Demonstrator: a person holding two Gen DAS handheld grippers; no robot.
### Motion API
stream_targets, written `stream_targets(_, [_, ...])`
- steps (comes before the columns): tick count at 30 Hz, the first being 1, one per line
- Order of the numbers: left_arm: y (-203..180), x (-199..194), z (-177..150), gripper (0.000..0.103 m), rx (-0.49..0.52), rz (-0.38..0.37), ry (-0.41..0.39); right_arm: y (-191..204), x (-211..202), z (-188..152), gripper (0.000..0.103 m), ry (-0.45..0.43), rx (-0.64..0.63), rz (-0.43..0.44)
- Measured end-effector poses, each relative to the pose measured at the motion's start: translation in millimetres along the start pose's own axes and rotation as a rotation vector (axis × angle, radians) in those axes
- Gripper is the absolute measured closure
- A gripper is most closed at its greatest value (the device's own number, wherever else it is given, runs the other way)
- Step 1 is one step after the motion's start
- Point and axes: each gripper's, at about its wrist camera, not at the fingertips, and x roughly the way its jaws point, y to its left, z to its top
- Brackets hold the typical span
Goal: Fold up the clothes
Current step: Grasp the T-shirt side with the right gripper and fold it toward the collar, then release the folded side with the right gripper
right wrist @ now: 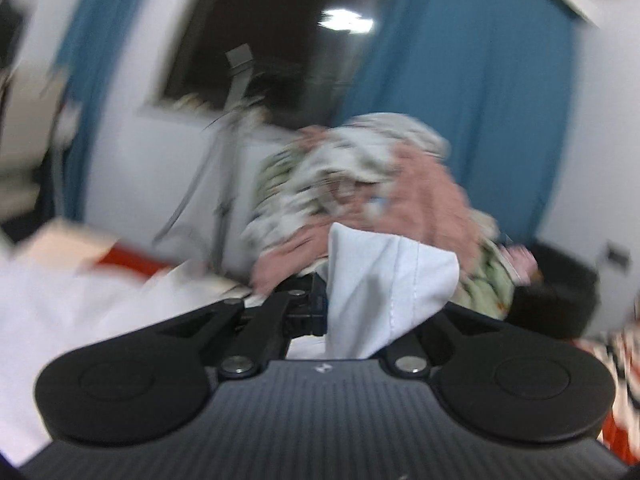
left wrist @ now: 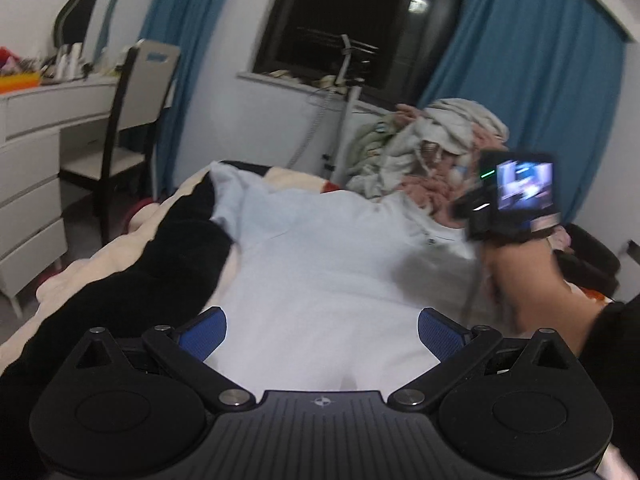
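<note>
A pale blue shirt (left wrist: 320,264) lies spread on the bed, one sleeve reaching toward the far left. My left gripper (left wrist: 322,330) hovers over its near part, open, with blue pads and nothing between them. The other gripper's body (left wrist: 516,196), held in a hand, is at the shirt's right edge. In the right wrist view, which is blurred by motion, my right gripper (right wrist: 332,300) is shut on a bunched fold of the pale shirt (right wrist: 384,280), lifted above the bed.
A heap of unfolded clothes (left wrist: 432,148) is piled at the far end of the bed. A black garment (left wrist: 168,264) lies along the left on a cream blanket (left wrist: 80,280). A chair (left wrist: 128,120) and white desk (left wrist: 48,120) stand at left.
</note>
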Motion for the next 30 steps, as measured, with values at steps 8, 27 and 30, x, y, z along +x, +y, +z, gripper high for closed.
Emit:
stream_targets(8, [20, 46, -5, 0.0, -0.056, 0.026, 0.087, 106, 46, -33, 0.093, 0.137, -0.115, 0.155])
stream_targets(27, [-37, 10, -11, 0.0, 0.125, -0.062, 0.022, -12, -166, -2, 0.022, 0.106, 0.309, 0.36])
stream_targets(30, [-45, -10, -14, 0.0, 0.142, -0.082, 0.002, -39, -221, -14, 0.022, 0.101, 0.309, 0.346])
